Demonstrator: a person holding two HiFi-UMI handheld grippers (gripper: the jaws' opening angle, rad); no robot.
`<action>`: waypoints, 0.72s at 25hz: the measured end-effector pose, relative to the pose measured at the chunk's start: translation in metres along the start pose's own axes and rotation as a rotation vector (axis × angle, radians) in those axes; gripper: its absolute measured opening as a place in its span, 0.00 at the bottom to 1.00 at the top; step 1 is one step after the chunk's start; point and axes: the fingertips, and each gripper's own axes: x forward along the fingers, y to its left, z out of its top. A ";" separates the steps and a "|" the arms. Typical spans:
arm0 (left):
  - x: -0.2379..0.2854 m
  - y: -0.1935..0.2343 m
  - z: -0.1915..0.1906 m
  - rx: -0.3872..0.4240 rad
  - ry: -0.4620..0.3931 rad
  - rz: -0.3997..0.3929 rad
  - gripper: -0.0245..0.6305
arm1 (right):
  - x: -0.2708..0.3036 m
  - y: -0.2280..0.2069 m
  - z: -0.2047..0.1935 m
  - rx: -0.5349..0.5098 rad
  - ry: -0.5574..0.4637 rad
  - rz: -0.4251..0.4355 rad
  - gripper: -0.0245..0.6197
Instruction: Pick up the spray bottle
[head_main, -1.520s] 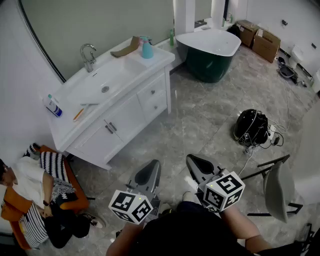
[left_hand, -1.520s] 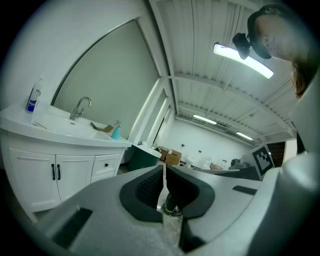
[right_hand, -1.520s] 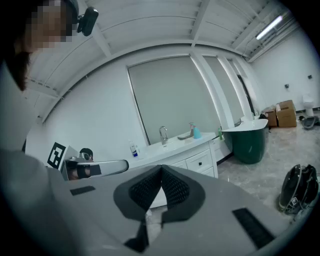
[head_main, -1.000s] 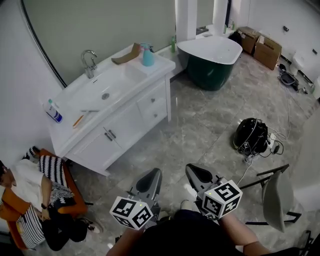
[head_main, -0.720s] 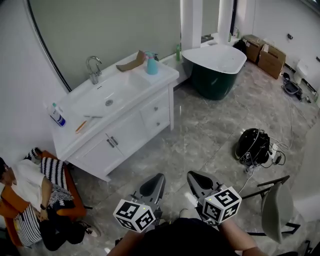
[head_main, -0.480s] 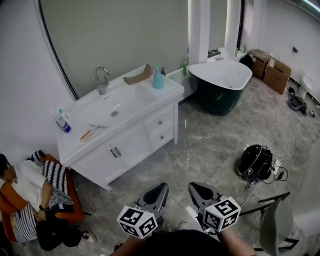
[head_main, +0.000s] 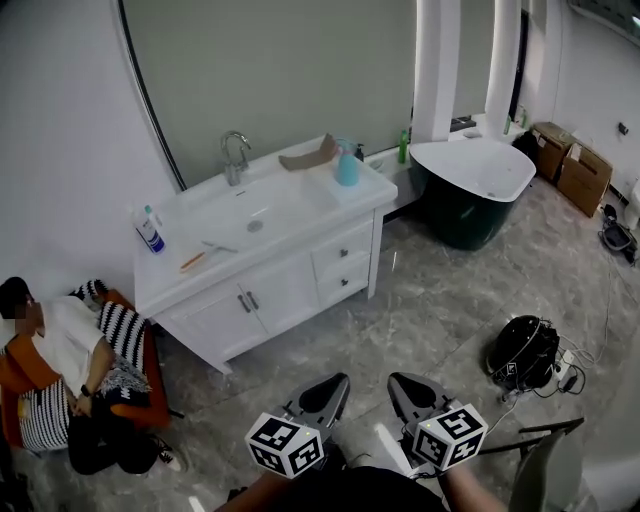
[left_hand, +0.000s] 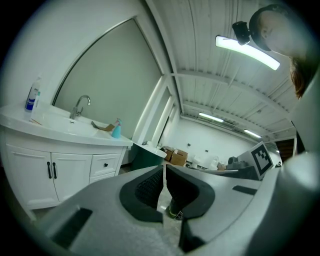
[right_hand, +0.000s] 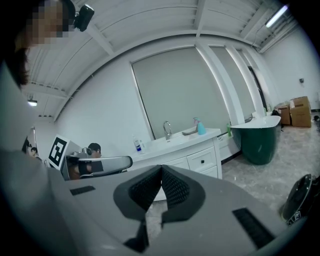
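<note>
Bathroom: vanity sink (head_main: 290, 200), freestanding bathtub (head_main: 470, 170)

spray bottle (head_main: 347, 165): details too small | chair (head_main: 541, 476): cut by bottom edge | orange armchair (head_main: 10, 372): cut by left edge

Spray bottle (head_main: 347, 165) on vanity (head_main: 290, 290)

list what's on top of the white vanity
Faucet, teal spray bottle, brown cloth-like item, blue-and-white bottle, thin orange stick. Whatever sits behind the spray bottle is hidden.
</note>
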 end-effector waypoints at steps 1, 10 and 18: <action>0.000 0.000 0.001 0.001 0.002 0.002 0.06 | 0.001 -0.001 0.000 0.001 0.002 0.001 0.05; 0.016 0.013 0.007 0.001 0.003 -0.003 0.06 | 0.018 -0.015 0.006 0.007 0.005 -0.006 0.05; 0.026 0.037 0.020 -0.007 -0.009 0.001 0.06 | 0.038 -0.020 0.009 -0.008 0.043 -0.010 0.05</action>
